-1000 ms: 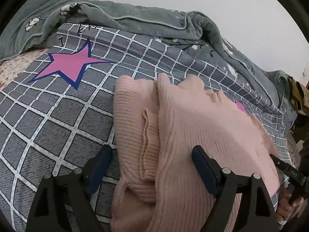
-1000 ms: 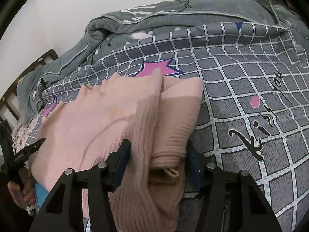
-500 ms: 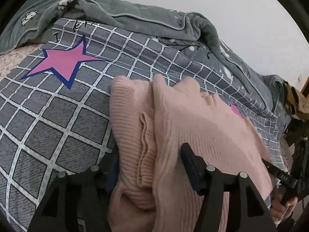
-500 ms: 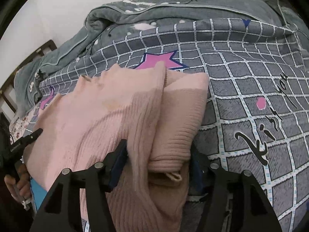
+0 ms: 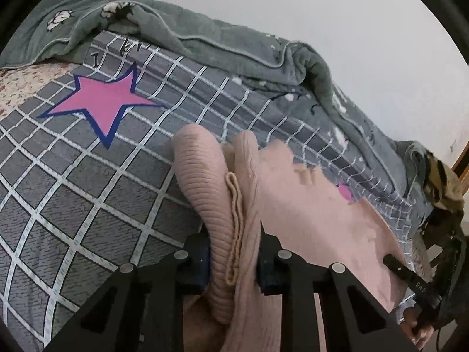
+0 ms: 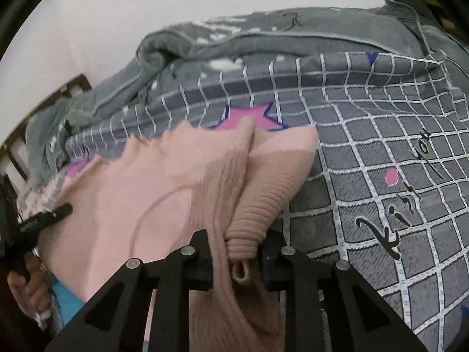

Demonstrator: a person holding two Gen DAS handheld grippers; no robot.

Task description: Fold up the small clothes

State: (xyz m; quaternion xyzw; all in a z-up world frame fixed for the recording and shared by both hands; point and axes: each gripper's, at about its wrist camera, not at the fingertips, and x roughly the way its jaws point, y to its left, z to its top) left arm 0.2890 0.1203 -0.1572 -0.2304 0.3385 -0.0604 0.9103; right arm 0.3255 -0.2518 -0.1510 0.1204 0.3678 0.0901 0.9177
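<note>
A pink ribbed knit sweater [image 5: 307, 205] lies on the grey checked bedspread, with its sleeves folded in over the body. My left gripper [image 5: 233, 261] is shut on the sweater's folded left edge, with the ribbed sleeve bunched between the jaws. In the right wrist view the same sweater [image 6: 152, 193] spreads to the left. My right gripper [image 6: 237, 270] is shut on its folded right edge, with the ribbed cuff pinched between the jaws. Each gripper shows at the edge of the other's view.
The grey checked bedspread [image 5: 73, 199] has a pink star [image 5: 102, 102] and black lettering [image 6: 390, 228]. A rumpled grey-green blanket [image 5: 219, 41] lies along the back by the white wall. A dark wooden headboard [image 6: 70, 88] stands at the left.
Both grippers have closed from open onto the folded side edges of the sweater. The fabric is now bunched between the jaws and pulled up slightly.
</note>
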